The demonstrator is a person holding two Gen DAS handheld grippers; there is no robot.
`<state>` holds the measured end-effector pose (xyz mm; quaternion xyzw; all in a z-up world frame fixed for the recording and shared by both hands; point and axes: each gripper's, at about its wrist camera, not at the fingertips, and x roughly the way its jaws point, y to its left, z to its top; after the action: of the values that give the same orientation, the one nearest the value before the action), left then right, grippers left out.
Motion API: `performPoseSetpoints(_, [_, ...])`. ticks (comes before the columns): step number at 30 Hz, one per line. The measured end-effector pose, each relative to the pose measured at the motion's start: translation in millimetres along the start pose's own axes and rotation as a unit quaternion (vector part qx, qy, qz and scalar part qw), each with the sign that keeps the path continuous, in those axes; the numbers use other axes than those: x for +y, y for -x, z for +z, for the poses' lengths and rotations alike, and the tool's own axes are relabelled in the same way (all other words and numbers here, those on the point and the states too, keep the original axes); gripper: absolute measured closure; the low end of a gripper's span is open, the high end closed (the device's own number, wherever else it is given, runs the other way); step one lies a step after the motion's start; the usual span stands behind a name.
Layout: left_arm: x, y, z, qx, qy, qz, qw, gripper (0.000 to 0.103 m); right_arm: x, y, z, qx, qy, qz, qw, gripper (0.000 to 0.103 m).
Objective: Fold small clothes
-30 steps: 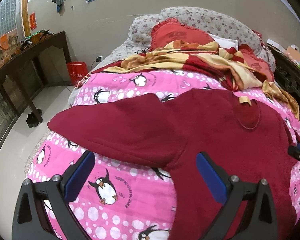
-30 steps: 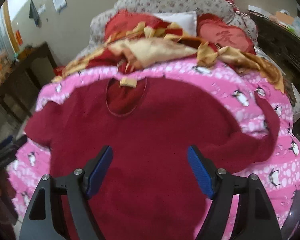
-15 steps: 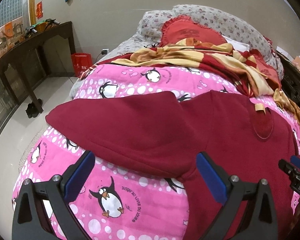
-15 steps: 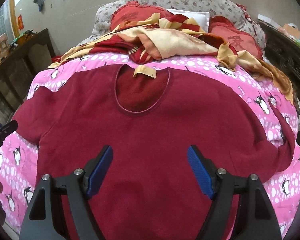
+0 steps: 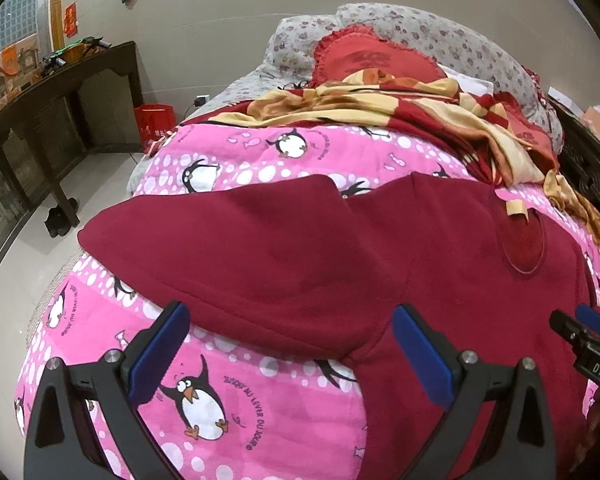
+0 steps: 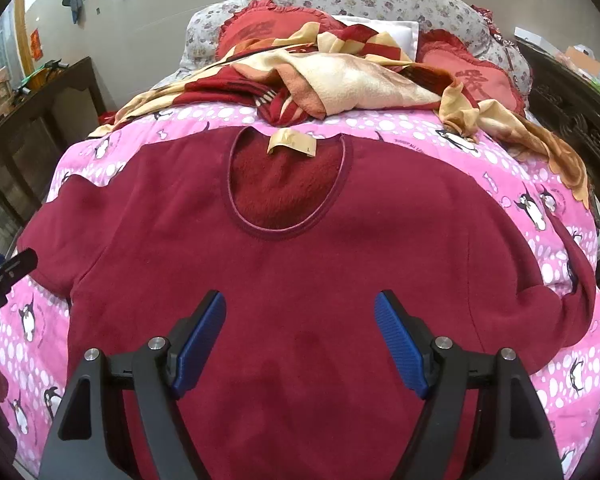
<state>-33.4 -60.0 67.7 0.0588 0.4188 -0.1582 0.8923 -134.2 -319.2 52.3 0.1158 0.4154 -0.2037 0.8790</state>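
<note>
Maroon fleece sweater [image 6: 300,264] lies flat, front up, on penguin quilt [image 5: 260,412]. Your left gripper [image 5: 288,354] and right gripper [image 6: 300,336]: both spread wide, empty. Risk: pads snag quilt along with left sleeve [image 5: 228,248], dragging bedding. Right sleeve [image 6: 560,300] already bunched; fold may go crooked.

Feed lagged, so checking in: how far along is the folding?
Done: the red sweater lies spread flat, neckline up, on the pink quilt. In hand: nothing; the left gripper and right gripper are open above it. Left: both sleeves and the body, all unfolded.
</note>
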Motion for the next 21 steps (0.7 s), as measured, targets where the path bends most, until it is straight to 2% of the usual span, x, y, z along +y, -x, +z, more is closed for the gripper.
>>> performPoseSetpoints(21, [2.3, -12.5, -0.9, 0.013, 0.007, 0.0, 0.9999, 0.0, 8.7, -10.9, 1.7, 0.006, -0.007, 0.005, 1.0, 0.022])
